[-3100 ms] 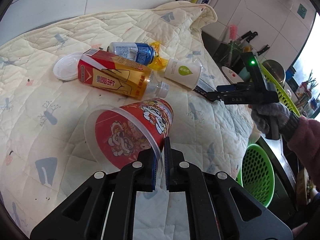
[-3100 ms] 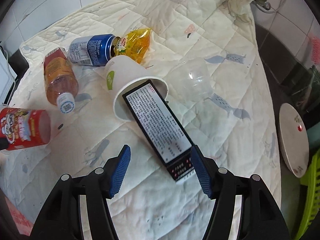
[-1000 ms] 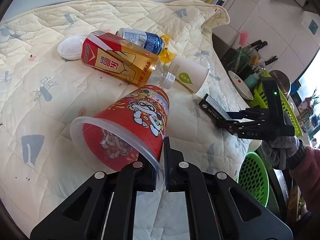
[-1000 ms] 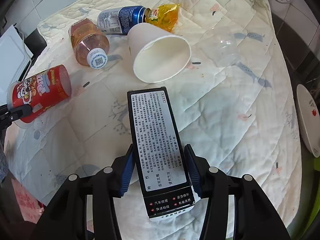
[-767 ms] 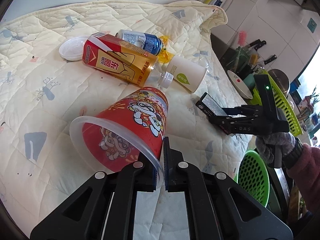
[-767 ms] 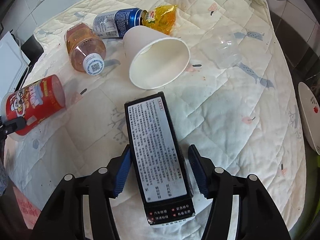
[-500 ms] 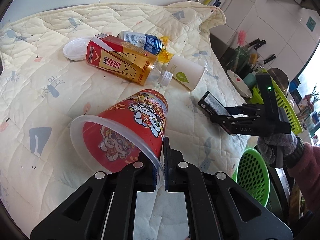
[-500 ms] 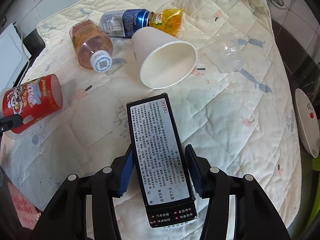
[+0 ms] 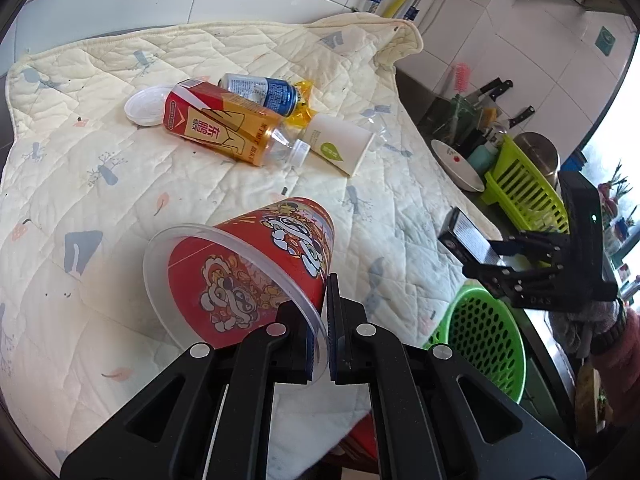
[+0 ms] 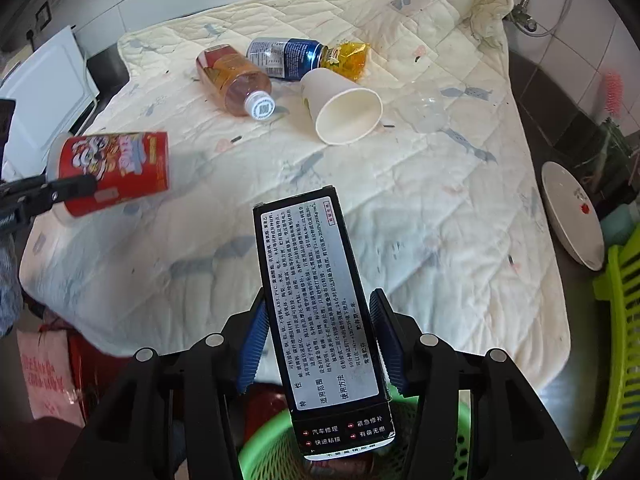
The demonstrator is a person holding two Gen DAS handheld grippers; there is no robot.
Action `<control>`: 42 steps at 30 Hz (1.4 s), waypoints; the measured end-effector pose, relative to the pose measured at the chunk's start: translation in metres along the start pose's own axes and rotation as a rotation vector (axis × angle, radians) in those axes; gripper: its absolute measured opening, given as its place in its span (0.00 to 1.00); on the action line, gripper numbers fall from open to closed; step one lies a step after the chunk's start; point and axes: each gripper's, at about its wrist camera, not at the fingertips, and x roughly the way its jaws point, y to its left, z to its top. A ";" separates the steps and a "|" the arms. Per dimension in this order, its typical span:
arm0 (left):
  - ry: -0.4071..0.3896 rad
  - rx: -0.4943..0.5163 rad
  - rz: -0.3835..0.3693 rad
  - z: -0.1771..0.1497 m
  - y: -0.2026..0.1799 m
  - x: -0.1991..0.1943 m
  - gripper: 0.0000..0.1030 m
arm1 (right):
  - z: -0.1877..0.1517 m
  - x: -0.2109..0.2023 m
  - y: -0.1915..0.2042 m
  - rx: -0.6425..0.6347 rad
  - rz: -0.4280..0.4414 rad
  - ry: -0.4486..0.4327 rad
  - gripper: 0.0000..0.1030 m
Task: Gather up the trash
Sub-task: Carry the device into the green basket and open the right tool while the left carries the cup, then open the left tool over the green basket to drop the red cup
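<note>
My left gripper (image 9: 318, 340) pinches the red noodle cup (image 9: 256, 276) by its flimsy rim; my right gripper (image 10: 316, 344) clamps the light, stiff black carton (image 10: 320, 320) mid-length above the green basket (image 10: 276, 452).

Black box (image 10: 320, 320) above green basket (image 10: 272, 452)

Held in the left gripper (image 9: 318, 338): one red printed noodle cup with a clear rim (image 9: 256, 276). Between the right gripper's (image 10: 318, 346) fingers: one black rectangular box with a white text label (image 10: 320, 320). Beyond both, on one cream quilted cloth (image 10: 440, 220): one orange tea bottle (image 10: 234, 80), one blue drink can (image 10: 286, 58), one yellow wrapper (image 10: 348, 60), one white paper cup (image 10: 342, 108), one clear plastic cup (image 10: 428, 114), one white round lid (image 9: 146, 104). Below the right gripper: one green perforated basket (image 9: 486, 340).
</note>
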 end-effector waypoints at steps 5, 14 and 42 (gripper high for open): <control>-0.017 0.020 -0.021 -0.006 -0.018 -0.013 0.04 | -0.035 -0.022 0.001 -0.001 -0.017 0.007 0.47; -0.049 0.072 -0.086 -0.021 -0.060 -0.036 0.04 | -0.098 -0.035 -0.006 0.013 -0.089 0.079 0.48; 0.162 0.298 -0.322 -0.098 -0.199 0.021 0.04 | -0.127 -0.087 -0.053 0.134 -0.233 0.012 0.56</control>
